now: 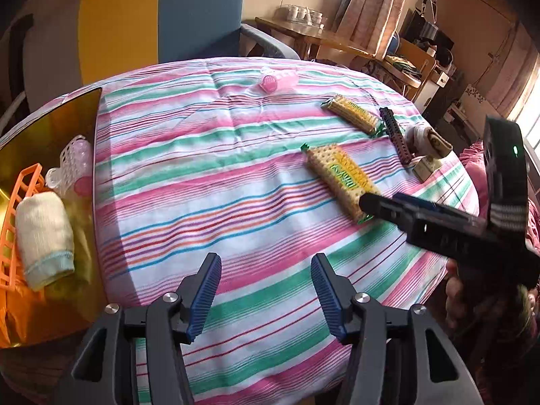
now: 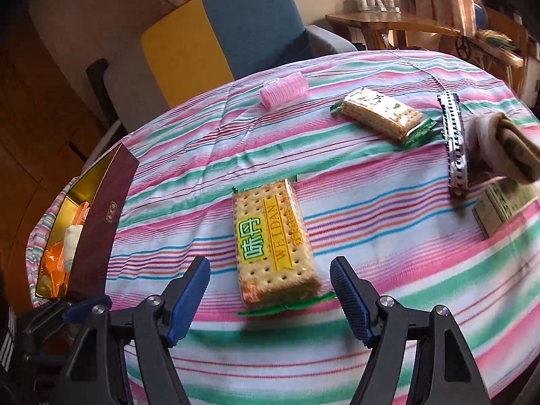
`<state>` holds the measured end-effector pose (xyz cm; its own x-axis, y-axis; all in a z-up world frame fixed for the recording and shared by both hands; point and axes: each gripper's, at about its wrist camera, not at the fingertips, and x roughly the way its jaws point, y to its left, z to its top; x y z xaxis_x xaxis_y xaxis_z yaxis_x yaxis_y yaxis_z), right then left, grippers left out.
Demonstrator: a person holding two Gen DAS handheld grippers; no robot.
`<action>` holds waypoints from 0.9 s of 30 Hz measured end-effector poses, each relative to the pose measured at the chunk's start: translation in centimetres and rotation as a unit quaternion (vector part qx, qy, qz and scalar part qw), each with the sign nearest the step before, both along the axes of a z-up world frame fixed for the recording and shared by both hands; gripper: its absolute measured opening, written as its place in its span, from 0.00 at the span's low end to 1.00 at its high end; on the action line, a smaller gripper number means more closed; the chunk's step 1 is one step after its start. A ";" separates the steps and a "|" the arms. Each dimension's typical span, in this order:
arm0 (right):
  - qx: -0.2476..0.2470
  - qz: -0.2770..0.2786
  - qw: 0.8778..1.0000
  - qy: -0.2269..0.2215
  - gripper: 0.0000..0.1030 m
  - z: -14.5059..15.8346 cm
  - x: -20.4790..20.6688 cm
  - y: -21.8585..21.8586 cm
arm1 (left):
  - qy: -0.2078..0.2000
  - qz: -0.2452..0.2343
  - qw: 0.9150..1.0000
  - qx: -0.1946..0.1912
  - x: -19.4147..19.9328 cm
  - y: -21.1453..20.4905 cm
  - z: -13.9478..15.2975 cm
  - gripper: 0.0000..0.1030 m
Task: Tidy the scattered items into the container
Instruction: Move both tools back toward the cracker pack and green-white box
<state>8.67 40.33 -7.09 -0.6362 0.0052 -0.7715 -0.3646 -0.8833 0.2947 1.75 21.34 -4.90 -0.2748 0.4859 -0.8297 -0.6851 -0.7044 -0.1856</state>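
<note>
My right gripper [image 2: 270,290] is open, and the near end of a cracker packet [image 2: 273,239] lies flat on the striped cloth between its fingertips, with neither pad touching it. In the left wrist view the same packet [image 1: 344,179] shows with the right gripper [image 1: 374,204] at its near end. My left gripper [image 1: 266,293] stands open over bare cloth with nothing between its fingers. The container, a gold-lined box [image 1: 50,128], sits at the table's left edge and holds an orange basket [image 1: 20,209], a rolled cream sock [image 1: 45,236] and a white roller [image 1: 72,162].
Farther back on the cloth lie a pink hair roller [image 2: 283,89], a second cracker packet [image 2: 381,114], a black comb-like strip [image 2: 454,141], a rolled sock [image 2: 506,145] and a small carton [image 2: 503,209]. A blue and yellow chair [image 2: 219,30] stands behind the table.
</note>
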 end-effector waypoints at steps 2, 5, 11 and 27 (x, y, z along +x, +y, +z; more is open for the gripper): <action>0.021 -0.009 1.000 -0.005 0.73 0.1 1.3 0.0 | 0.003 -0.008 1.000 0.004 -0.3 1.4 0.5 0.55; 0.057 -0.025 0.998 -0.014 0.75 0.3 2.9 0.1 | 0.014 -0.018 1.000 -0.003 -0.5 3.8 1.0 0.56; 0.085 -0.051 0.995 -0.029 0.78 -0.3 3.9 1.0 | 0.021 -0.027 0.999 -0.022 -0.8 8.1 1.4 0.56; 0.120 -0.048 0.991 -0.030 0.96 -1.6 3.8 0.1 | -0.002 -0.032 0.998 -0.056 -1.8 13.9 -0.3 0.57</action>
